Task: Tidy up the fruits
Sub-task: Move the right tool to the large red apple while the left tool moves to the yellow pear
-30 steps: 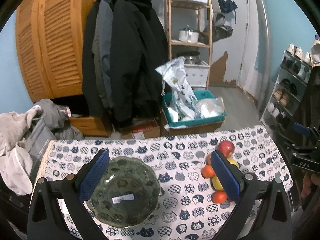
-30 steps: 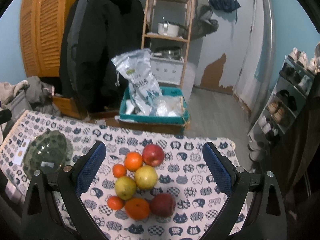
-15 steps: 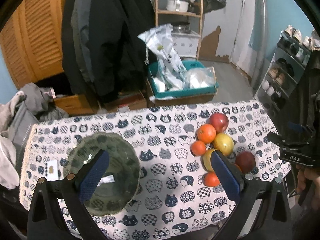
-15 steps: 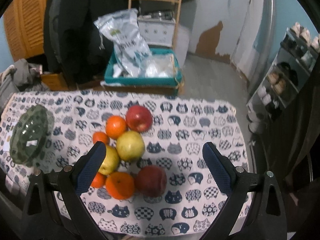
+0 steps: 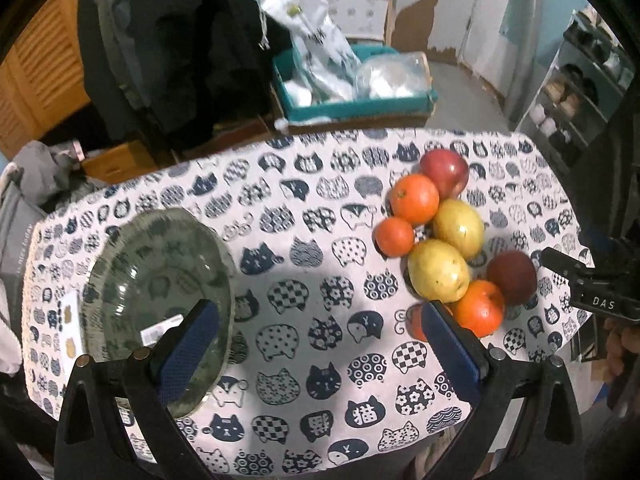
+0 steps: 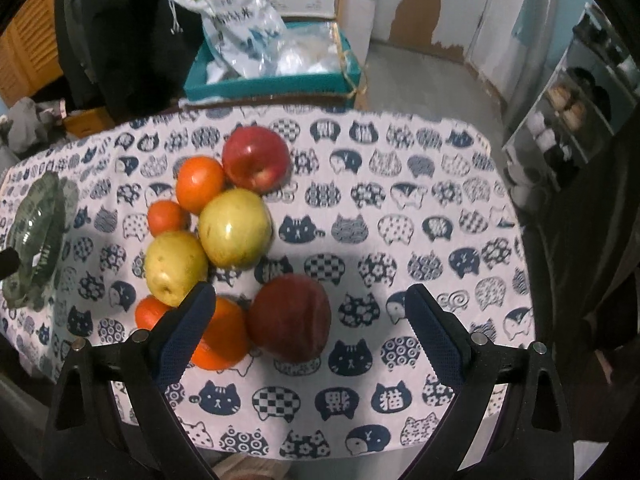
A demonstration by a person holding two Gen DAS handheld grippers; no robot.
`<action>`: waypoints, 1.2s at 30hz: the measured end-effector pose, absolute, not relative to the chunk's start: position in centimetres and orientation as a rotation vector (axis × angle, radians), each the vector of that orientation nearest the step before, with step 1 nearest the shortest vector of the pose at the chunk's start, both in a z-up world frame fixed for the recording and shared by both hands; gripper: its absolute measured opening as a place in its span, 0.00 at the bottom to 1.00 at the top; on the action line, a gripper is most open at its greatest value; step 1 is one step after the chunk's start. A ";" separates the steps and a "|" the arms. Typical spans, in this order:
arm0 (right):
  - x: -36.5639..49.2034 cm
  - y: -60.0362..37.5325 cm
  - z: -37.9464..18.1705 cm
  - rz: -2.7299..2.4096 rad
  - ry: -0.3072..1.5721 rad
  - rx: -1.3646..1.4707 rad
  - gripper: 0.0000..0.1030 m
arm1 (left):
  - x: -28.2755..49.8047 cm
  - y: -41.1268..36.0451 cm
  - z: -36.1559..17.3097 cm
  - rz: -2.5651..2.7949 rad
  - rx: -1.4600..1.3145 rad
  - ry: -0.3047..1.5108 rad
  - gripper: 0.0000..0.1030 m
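Note:
A pile of fruit lies on a cat-print tablecloth [image 5: 304, 240]: a bright red apple [image 6: 256, 159], a dark red apple [image 6: 290, 316], two yellow-green apples [image 6: 234, 227] [image 6: 174, 267], and several oranges [image 6: 199, 183]. The pile also shows at the right of the left wrist view [image 5: 440, 240]. A green glass bowl [image 5: 156, 284] sits empty at the table's left. My left gripper [image 5: 316, 344] is open above the cloth between bowl and fruit. My right gripper [image 6: 306, 332] is open, hovering over the dark red apple.
Beyond the table's far edge are a teal box [image 6: 276, 76] with plastic bags, dark coats and a wooden wardrobe. A shoe rack [image 6: 580, 108] stands at the right. A small card [image 5: 71, 320] lies left of the bowl.
Both grippers have tilted down and moved closer to the table. The fruit pile and bowl now look larger and nearer. Nothing has been grasped.

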State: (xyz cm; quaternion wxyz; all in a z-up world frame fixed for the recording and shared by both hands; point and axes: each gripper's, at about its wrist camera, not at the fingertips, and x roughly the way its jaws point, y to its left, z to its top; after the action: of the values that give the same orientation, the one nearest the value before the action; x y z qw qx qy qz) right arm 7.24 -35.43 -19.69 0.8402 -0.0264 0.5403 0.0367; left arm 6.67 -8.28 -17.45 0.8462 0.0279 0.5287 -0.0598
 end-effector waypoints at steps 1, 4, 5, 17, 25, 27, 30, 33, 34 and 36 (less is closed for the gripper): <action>7.3 -35.5 -20.1 0.079 1.155 -0.049 0.92 | 6.8 -8.5 -17.9 -0.127 0.061 1.126 0.99; 7.7 -35.7 -21.6 0.084 1.205 -0.031 0.92 | 7.1 -9.1 -19.2 -0.142 0.057 1.167 0.99; 7.9 -35.8 -22.2 0.083 1.224 -0.023 0.92 | 7.2 -9.3 -19.6 -0.145 0.052 1.182 0.99; 9.4 -37.0 -27.0 0.111 1.379 0.121 0.85 | 8.8 -10.4 -22.4 -0.162 -0.006 1.276 0.99; 10.1 -37.7 -28.0 0.159 1.427 0.257 0.70 | 10.1 -12.2 -22.8 -0.204 -0.060 1.301 0.99; 10.1 -37.4 -27.8 0.159 1.419 0.222 0.70 | 10.5 -12.8 -23.0 -0.211 -0.064 1.305 0.99; 10.6 -36.8 -27.4 0.121 1.379 0.129 0.70 | 11.2 -13.9 -23.5 -0.217 -0.079 1.318 0.99; 11.2 -37.0 -27.0 0.085 1.344 0.060 0.70 | 11.9 -15.1 -24.1 -0.222 -0.084 1.326 0.99; 11.3 -37.1 -27.0 0.078 1.337 0.052 0.70 | 12.1 -15.5 -24.3 -0.221 -0.076 1.331 0.99; 11.6 -37.3 -27.1 0.065 1.329 0.038 0.70 | 12.5 -16.3 -24.8 -0.228 -0.067 1.339 0.99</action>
State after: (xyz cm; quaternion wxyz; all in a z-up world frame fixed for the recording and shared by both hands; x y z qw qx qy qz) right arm 11.61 -37.27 -27.11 0.7866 0.0177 0.6165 0.0303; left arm 12.50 -16.32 -24.76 0.7775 -0.0311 0.6192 -0.1055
